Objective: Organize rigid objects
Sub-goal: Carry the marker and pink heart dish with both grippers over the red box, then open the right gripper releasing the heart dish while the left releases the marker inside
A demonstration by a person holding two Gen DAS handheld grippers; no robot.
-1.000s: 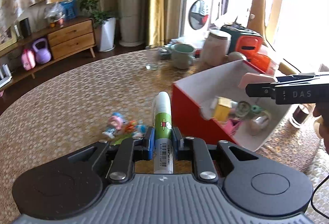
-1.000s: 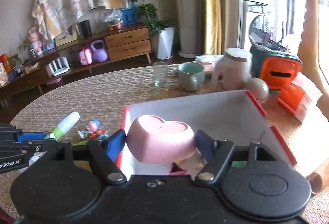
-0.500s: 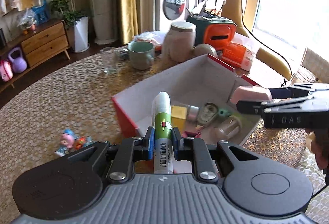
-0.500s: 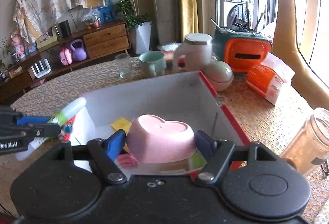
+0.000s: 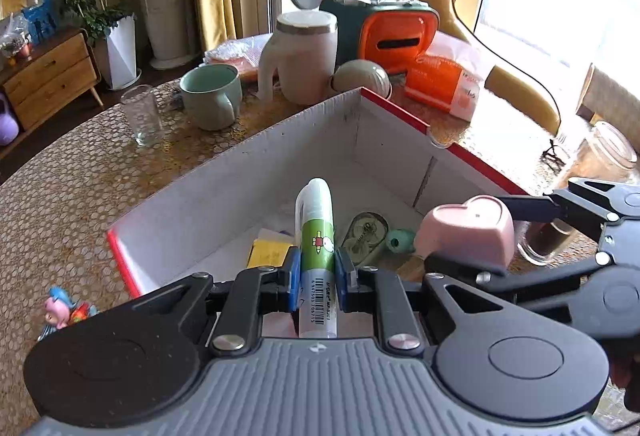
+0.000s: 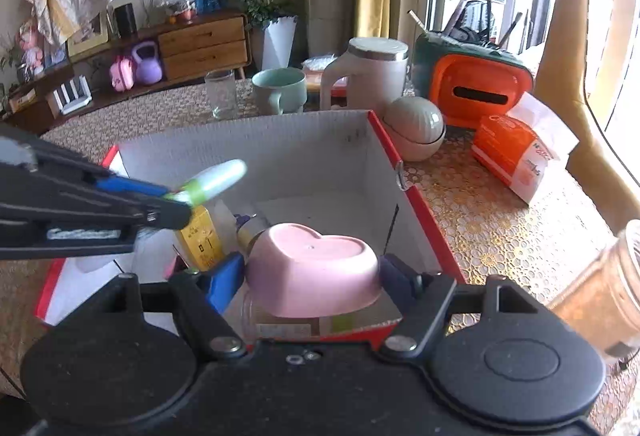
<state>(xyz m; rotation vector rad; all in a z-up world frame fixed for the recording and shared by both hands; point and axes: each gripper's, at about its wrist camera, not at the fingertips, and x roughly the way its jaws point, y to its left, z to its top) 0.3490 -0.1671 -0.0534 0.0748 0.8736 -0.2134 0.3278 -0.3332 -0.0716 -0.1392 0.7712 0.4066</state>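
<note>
Looking along your left gripper point(image 5: 317, 272), you are clamping a green-and-white glue stick point(image 5: 317, 236) between its blue pads, tip pointing to twelve o'clock over the open red-edged box point(image 5: 224, 187). At three o'clock your right gripper point(image 5: 468, 232) is gripping a pink heart-shaped dish point(image 5: 468, 232) above the box's near corner.

Looking along your right gripper point(image 6: 312, 272), you are squeezing the pink heart-shaped dish point(image 6: 312, 272) over the box point(image 6: 304, 151); at nine o'clock the left gripper point(image 6: 176, 201) is holding the glue stick point(image 6: 216, 179) over the box.

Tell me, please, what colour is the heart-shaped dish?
Pale pink; the heart-shaped dish shows best in the right wrist view.
</note>
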